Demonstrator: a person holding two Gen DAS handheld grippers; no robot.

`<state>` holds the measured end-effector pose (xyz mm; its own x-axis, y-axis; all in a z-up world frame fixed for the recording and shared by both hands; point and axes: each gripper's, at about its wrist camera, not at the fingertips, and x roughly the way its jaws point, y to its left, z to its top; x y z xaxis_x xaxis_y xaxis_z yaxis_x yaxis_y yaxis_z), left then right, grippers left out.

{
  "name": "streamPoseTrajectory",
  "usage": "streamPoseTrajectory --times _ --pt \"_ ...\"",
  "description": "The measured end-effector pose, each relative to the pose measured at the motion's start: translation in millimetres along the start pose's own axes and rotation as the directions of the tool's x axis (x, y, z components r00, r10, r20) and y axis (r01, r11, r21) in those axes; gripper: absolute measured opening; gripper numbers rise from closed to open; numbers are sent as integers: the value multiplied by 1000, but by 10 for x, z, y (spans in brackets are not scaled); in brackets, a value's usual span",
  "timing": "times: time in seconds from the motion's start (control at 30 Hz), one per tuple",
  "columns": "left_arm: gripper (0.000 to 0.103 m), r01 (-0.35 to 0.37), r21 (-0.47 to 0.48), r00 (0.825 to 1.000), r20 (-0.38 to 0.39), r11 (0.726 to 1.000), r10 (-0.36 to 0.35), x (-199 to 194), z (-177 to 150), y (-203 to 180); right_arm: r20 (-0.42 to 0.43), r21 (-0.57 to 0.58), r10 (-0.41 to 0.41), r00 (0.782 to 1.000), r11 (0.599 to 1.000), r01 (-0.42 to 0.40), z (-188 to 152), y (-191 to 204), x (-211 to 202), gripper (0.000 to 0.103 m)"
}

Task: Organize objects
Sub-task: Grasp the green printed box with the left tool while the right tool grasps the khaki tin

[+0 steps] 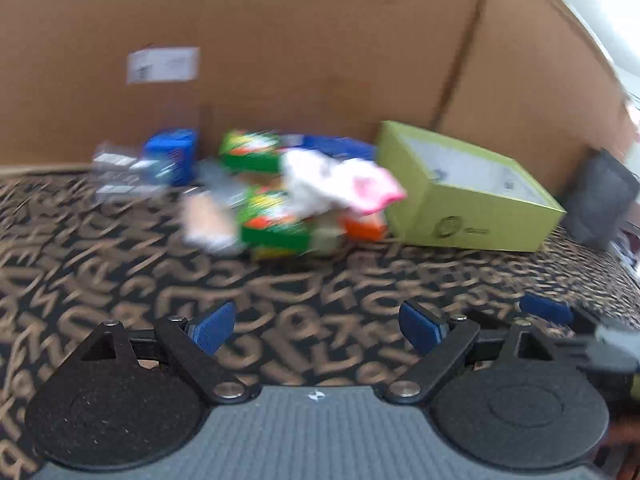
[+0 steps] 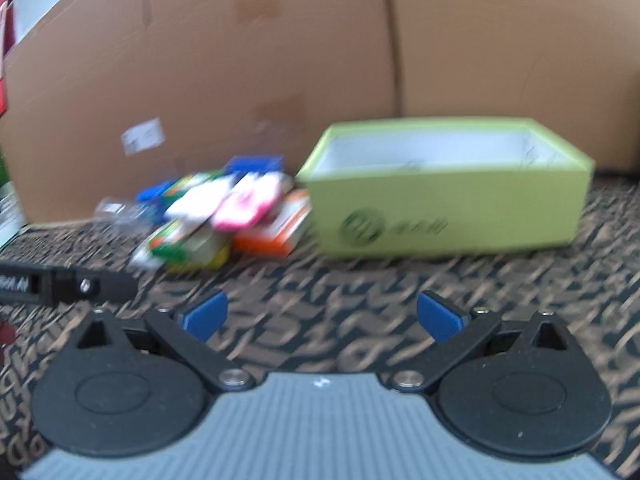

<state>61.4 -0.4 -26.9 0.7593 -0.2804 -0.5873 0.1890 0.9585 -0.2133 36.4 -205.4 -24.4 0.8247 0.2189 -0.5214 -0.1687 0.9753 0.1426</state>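
A pile of small packets (image 1: 296,196) lies on the patterned cloth: green-and-orange boxes, a white-and-pink packet (image 2: 244,200), an orange box (image 2: 276,232) and blue boxes (image 1: 172,156). To its right stands an open lime-green box (image 1: 472,196) (image 2: 448,200) with a white inside. My left gripper (image 1: 318,326) is open with only cloth between its blue pads, well short of the pile. My right gripper (image 2: 322,318) is open too, in front of the green box and apart from it. Both views are blurred.
A tall brown cardboard wall (image 1: 280,40) (image 2: 280,60) with a white label stands behind everything. A dark grey object (image 1: 600,200) sits at the right edge. The other gripper's black arm (image 2: 68,282) shows at the left. Clear plastic packets (image 1: 116,176) lie left of the pile.
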Motion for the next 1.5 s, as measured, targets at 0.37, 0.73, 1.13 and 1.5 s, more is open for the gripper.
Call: streamPoseTrajectory --times 0.37,0.73,1.13,1.5 --pt "92 -76 -134 996 35 988 82 -172 63 570 -32 -164 99 995 981 -103 129 813 481 103" --pt "92 -92 -280 991 70 956 115 -362 40 1032 -62 5 23 998 1000 -22 468 1222 1394 103" --pt "92 12 -224 1000 -9 975 -14 -126 12 837 -132 -27 99 986 994 -103 -21 948 853 85" --pt "92 96 -54 990 -96 994 -101 92 -46 288 -100 -153 80 992 984 -95 -191 715 198 88"
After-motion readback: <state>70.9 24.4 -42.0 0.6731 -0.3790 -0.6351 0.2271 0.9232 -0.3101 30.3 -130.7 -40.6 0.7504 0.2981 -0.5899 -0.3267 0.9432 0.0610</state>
